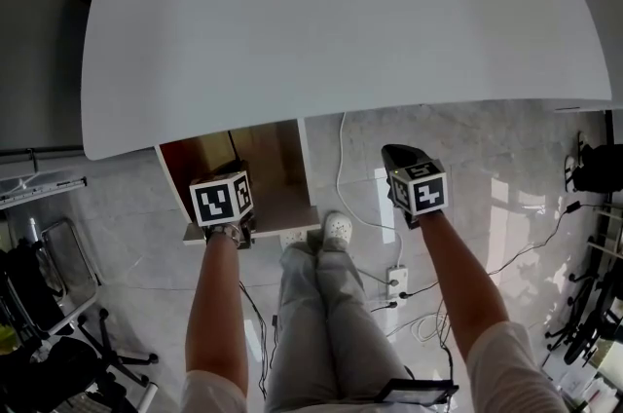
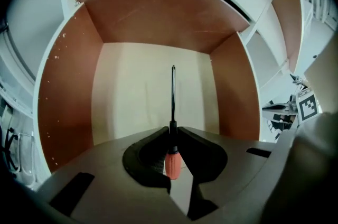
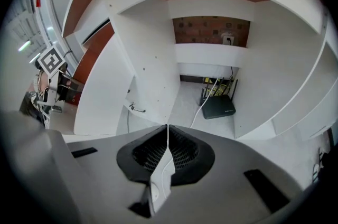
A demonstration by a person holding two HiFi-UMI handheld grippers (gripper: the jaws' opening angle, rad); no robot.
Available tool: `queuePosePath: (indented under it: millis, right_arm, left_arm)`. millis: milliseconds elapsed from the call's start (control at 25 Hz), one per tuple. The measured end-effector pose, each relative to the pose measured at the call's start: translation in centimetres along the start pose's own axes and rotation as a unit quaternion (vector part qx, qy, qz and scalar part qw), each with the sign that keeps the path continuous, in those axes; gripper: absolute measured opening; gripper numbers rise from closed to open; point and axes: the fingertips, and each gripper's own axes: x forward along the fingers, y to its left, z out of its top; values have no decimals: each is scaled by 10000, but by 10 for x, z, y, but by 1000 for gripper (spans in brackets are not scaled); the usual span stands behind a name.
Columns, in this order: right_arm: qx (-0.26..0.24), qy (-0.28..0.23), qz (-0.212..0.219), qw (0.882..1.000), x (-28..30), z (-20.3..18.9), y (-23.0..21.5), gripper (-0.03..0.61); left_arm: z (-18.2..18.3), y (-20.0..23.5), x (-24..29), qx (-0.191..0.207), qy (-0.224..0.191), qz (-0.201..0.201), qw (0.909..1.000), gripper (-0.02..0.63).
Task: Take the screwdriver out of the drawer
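Observation:
The screwdriver [image 2: 172, 101] has an orange-red handle and a thin black shaft. My left gripper [image 2: 172, 128] is shut on it where handle meets shaft, and the shaft points away over the drawer's cream bottom [image 2: 132, 96]. In the head view the left gripper [image 1: 226, 192] hangs over the open, brown-walled drawer [image 1: 282, 199] under the table's near edge; the screwdriver is hidden there. My right gripper [image 1: 401, 158] hovers to the right of the drawer over the floor. In the right gripper view its jaws [image 3: 168, 125] are shut with nothing between them.
The white tabletop [image 1: 341, 21] fills the far half above the drawer. A person's legs and a white shoe [image 1: 337, 228] stand between the grippers. A power strip [image 1: 397, 280] and cables lie on the floor. A black router [image 3: 218, 106] sits under the desk.

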Motion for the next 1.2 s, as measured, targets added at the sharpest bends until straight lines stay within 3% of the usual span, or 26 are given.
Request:
queuePosePath:
  millis: [320, 520, 680, 960, 1200]
  right_arm:
    - [-192, -540, 173, 9982, -29, 12, 19, 21]
    - [-366, -1037, 164, 9938, -56, 25, 29, 21]
    - [-274, -1438, 145, 9891, -81, 35, 36, 21]
    - [-331, -1826, 40, 9826, -126, 40, 49, 21]
    - [-567, -2047, 57, 9772, -173, 63, 63, 20]
  left_arm:
    - [10, -1, -42, -58, -807, -96, 9967, 58]
    - [14, -7, -70, 47, -1491, -72, 9888, 58]
    - [21, -12, -96, 267, -2159, -69, 9760, 58]
    - [31, -29, -146, 631, -3171, -189, 9461, 58]
    - [44, -42, -198, 812, -3563, -272, 9305, 58]
